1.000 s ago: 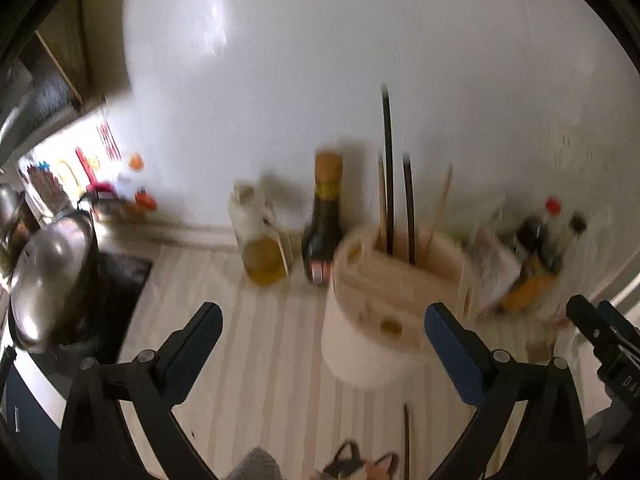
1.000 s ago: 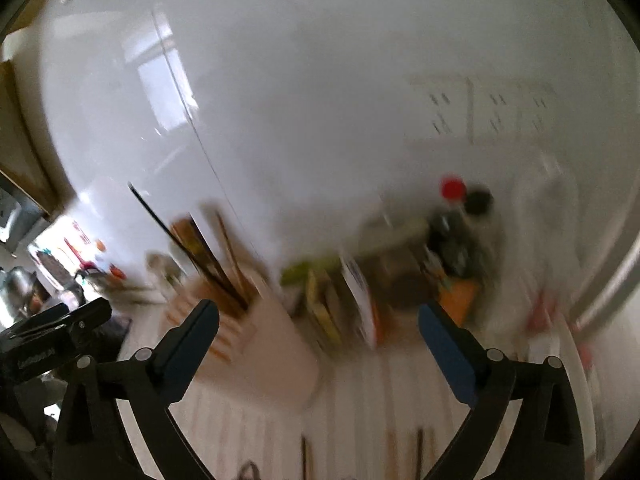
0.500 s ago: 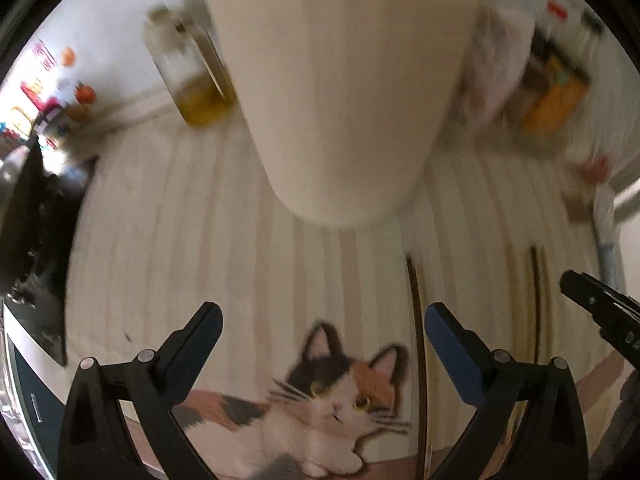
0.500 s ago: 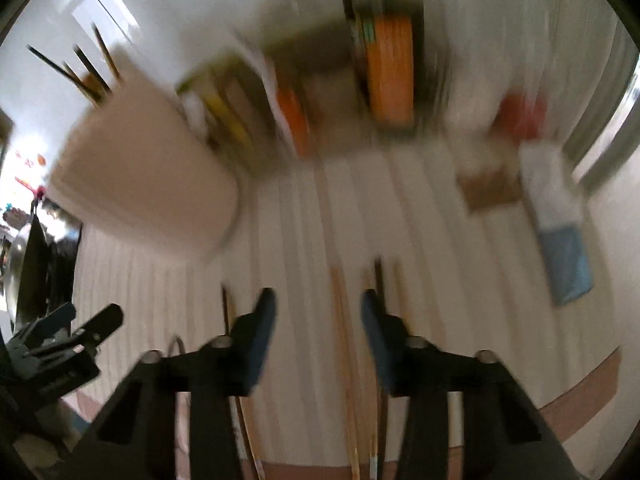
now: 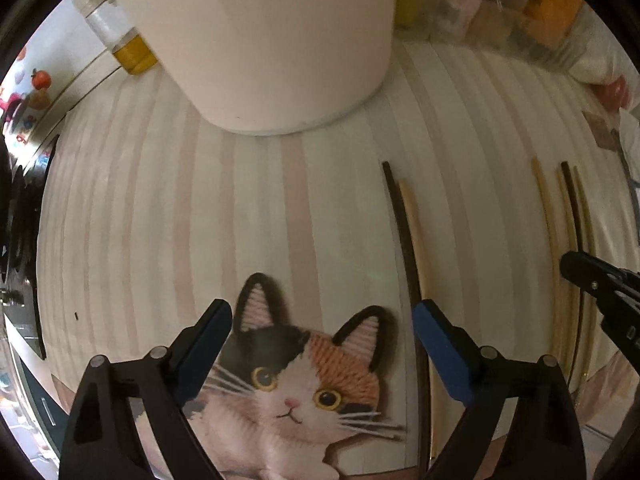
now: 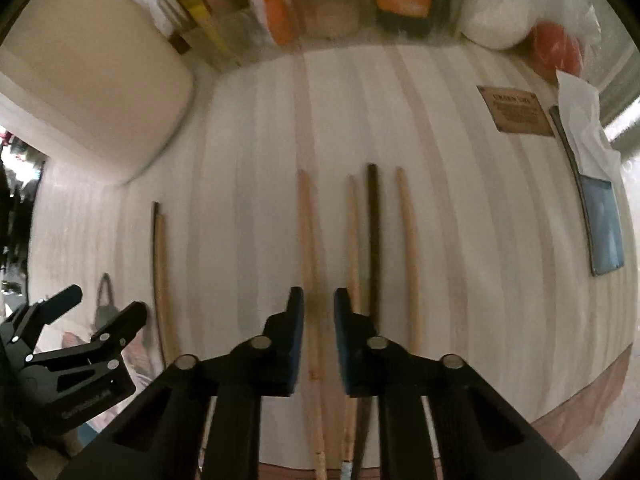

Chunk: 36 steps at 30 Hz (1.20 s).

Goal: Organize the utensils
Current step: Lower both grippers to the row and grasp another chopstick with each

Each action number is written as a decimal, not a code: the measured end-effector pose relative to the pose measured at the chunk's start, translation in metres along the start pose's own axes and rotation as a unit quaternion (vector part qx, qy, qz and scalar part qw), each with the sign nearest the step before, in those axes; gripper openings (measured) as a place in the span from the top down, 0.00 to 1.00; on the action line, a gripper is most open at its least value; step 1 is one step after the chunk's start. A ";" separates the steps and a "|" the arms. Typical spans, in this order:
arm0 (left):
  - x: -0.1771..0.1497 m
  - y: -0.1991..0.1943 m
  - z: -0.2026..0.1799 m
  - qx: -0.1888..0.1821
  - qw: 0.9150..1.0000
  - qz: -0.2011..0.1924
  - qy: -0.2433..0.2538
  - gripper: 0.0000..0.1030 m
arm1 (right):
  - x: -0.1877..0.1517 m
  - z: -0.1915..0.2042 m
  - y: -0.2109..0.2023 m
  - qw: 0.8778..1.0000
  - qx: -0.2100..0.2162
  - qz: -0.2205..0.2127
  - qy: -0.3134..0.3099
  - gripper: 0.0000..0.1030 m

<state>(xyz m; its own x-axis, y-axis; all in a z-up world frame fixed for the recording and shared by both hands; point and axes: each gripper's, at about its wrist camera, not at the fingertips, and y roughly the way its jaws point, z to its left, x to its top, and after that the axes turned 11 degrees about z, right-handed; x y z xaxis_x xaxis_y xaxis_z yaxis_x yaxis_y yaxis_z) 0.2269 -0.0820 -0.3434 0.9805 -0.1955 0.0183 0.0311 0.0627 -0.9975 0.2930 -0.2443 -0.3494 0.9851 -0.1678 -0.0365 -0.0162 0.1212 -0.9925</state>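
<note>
Right gripper (image 6: 318,304) jaws have just been closing, astride the light chopstick (image 6: 308,240) lying lengthwise on the counter (image 6: 460,220), not yet pinching; left gripper (image 5: 322,320) jaws spread wide.

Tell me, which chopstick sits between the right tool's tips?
The pale wooden chopstick, leftmost of the group of four. It runs between the right tool; the dark chopstick lies outside.
</note>
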 end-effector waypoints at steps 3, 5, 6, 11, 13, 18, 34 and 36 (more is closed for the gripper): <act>0.000 0.003 -0.009 0.006 1.000 -0.001 0.007 0.10 | -0.005 -0.004 0.003 1.000 -0.005 -0.001 0.003 0.89; -0.001 0.005 -0.013 0.006 1.000 -0.004 0.010 0.09 | -0.008 -0.007 0.005 1.000 -0.006 0.002 0.007 0.91; 0.000 0.005 -0.015 0.006 1.000 -0.004 0.011 0.09 | -0.009 -0.009 0.006 1.000 -0.007 0.004 0.006 0.91; -0.003 0.005 -0.013 -0.003 1.000 -0.011 0.016 0.18 | -0.015 -0.013 0.008 1.000 -0.010 0.001 0.009 0.95; -0.003 0.003 -0.012 -0.017 0.999 -0.018 0.024 0.39 | -0.017 -0.016 0.008 1.000 -0.010 0.001 0.009 0.98; -0.003 -0.001 -0.010 -0.018 0.999 -0.015 0.029 0.77 | -0.017 -0.026 0.013 1.000 -0.005 0.003 0.008 1.00; -0.017 -0.008 0.044 -0.011 1.000 -0.006 0.011 0.95 | -0.014 -0.005 0.029 0.998 0.051 0.046 -0.010 1.00; -0.015 -0.008 0.048 -0.017 1.000 -0.003 0.006 0.95 | -0.012 0.001 0.028 0.998 0.044 0.052 -0.017 1.00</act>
<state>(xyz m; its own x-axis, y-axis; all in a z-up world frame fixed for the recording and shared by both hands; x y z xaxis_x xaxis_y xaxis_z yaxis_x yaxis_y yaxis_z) 0.2217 -0.0331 -0.3320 0.9778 -0.2081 0.0227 0.0291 0.0277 -0.9992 0.2807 -0.2376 -0.3771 0.9841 -0.1178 -0.1332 -0.1048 0.2210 -0.9696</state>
